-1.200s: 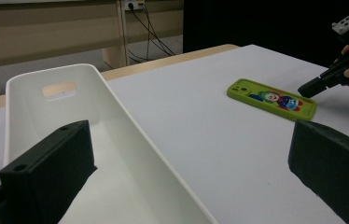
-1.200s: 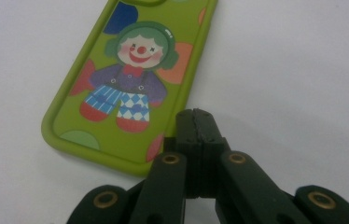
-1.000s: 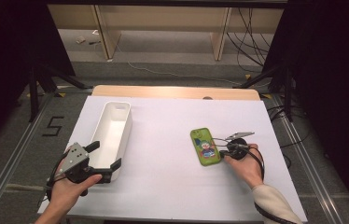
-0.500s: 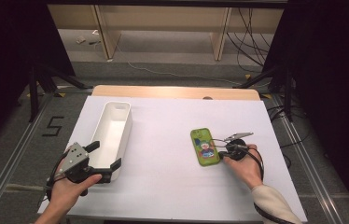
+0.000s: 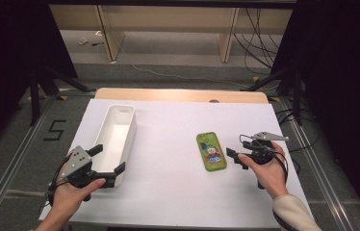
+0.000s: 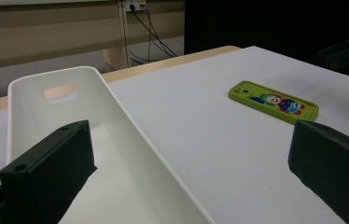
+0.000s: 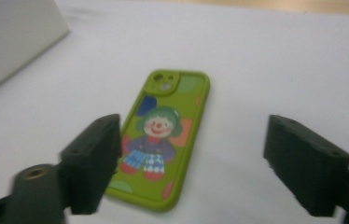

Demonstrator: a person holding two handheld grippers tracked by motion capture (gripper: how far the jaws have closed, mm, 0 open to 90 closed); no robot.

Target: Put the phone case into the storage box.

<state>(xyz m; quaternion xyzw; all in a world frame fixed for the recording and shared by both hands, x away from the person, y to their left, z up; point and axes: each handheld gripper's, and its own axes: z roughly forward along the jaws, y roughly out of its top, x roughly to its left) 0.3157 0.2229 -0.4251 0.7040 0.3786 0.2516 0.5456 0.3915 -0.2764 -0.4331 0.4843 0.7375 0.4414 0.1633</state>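
Left gripper (image 5: 107,160): is being held at the near end of the white bin (image 5: 116,136), nearest the person's edge of the table; its jaws are being kept wide apart, one over the bin's inside and one outside its wall over the white sheet (image 5: 168,192), with nothing being pressed between them.
Left hand (image 5: 70,197): is being wrapped around the left gripper's body, nearer the table edge than the bin.
Right gripper (image 5: 233,157): is being held just beside the phone (image 5: 211,151), on the side away from the bin, pointing toward the phone; its jaws have just been opening and are being held wide, the pads clear of the phone, with the phone lying ahead between the jaw lines in the right gripper view (image 7: 159,135) but not being gripped.
Right hand (image 5: 266,168): is being closed around the right gripper, farther from the bin than the phone.
Phone: is lying flat on the white sheet, well apart from the bin, its green case with a clown picture facing up and the camera end pointing away from the person.
White bin: is standing lengthwise on the sheet, its far end wall with a handle slot (image 6: 60,92) being seen in the left gripper view.
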